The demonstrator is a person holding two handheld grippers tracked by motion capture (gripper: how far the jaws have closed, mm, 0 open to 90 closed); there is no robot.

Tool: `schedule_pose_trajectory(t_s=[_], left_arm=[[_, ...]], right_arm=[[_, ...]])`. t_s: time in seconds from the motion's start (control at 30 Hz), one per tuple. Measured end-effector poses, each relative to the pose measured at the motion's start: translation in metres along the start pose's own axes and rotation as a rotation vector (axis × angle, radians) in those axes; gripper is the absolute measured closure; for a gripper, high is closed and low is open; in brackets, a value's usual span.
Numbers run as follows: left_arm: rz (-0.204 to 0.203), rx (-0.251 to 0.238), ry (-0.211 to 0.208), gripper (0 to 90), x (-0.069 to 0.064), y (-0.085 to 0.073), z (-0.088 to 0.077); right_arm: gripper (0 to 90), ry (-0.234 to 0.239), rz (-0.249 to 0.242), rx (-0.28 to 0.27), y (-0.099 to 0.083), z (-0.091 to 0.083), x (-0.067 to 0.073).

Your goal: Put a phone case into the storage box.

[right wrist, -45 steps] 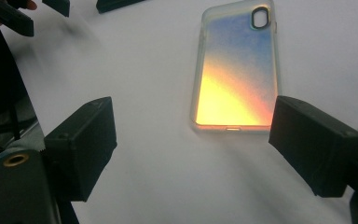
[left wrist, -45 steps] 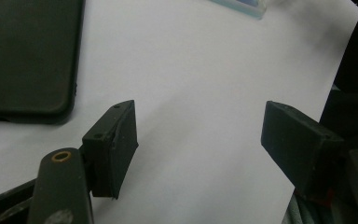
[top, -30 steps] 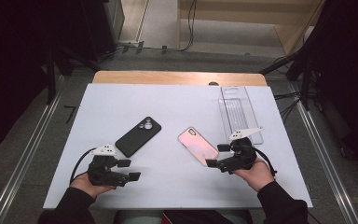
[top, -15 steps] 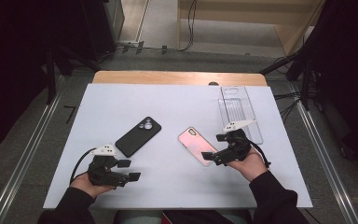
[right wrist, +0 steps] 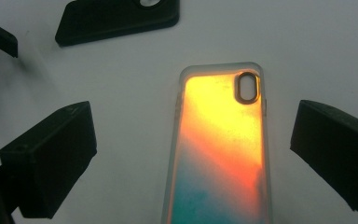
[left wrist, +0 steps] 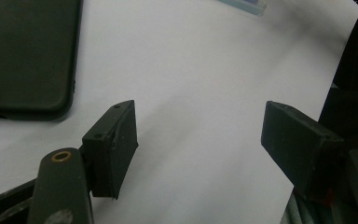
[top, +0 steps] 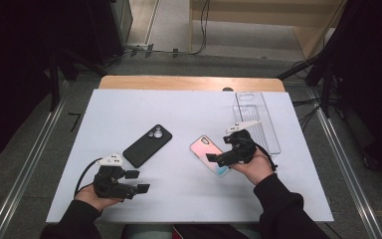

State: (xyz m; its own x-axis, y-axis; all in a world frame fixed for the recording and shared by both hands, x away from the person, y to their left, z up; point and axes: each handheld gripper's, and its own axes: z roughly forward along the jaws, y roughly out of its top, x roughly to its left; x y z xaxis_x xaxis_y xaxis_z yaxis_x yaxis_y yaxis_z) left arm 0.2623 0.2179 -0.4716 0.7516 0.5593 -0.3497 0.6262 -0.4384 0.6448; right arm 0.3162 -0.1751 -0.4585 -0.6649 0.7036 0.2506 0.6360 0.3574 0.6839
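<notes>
Right gripper has slid forward over the iridescent case, jaws open astride it, not touching. Left gripper idles open near the black case. Lower squarely, close on the long edges.

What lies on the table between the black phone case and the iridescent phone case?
Nothing: in the high view, bare white table separates the black phone case from the iridescent phone case.

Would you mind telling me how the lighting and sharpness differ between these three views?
High view: even light on the white table, dark surroundings, sharp enough. Left gripper view: the left gripper looks soft up close, and the black phone case is dim. Right gripper view: the iridescent phone case glows orange to teal, with the right gripper blurred.
</notes>
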Motion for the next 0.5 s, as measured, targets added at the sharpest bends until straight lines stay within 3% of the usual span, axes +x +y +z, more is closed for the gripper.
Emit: schedule_pose_trajectory(t_s=[0.33, 0.5], left_arm=[[-0.001, -0.004, -0.001, 27.2, 0.0, 0.0, 0.0], [-0.002, -0.002, -0.001, 27.2, 0.0, 0.0, 0.0]], right_arm=[[0.0, -0.043, 0.008, 0.021, 0.011, 0.018, -0.002], [0.0, -0.042, 0.018, 0.03, 0.012, 0.023, -0.005]])
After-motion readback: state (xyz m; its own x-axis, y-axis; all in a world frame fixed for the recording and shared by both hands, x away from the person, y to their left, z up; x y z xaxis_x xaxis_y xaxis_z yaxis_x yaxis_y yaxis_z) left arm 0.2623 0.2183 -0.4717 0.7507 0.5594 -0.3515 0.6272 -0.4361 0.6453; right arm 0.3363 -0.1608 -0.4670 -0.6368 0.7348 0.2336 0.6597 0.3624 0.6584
